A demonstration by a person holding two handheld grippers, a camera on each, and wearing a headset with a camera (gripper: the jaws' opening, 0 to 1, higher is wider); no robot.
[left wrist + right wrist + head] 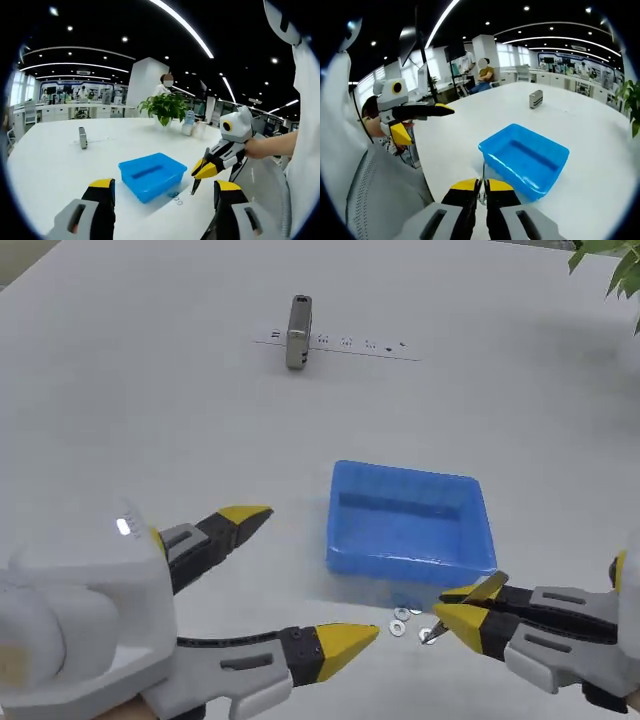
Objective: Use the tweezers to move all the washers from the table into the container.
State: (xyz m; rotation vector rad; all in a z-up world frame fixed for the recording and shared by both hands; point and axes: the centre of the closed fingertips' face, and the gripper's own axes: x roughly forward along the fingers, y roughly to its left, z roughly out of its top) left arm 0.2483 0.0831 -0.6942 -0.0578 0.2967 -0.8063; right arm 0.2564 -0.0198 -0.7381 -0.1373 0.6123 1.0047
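Before container's [410, 525] near wall, bare table [150, 420] all round: right gripper [442, 606] clenched on tweezers [194, 187], tips down toward washers [400, 624]; left gripper [322, 572] spread.

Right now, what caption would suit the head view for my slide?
Right gripper holds tweezers at the washers beside the blue container; left gripper hangs open.

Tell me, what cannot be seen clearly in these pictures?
- Head view: whether the tweezers grip a washer; the tips are too small.
- Head view: how many washers lie there; the right gripper may cover some.
- Left gripper view: the washers, too small to count.
- Head view: washers inside the container; its floor is blurred.
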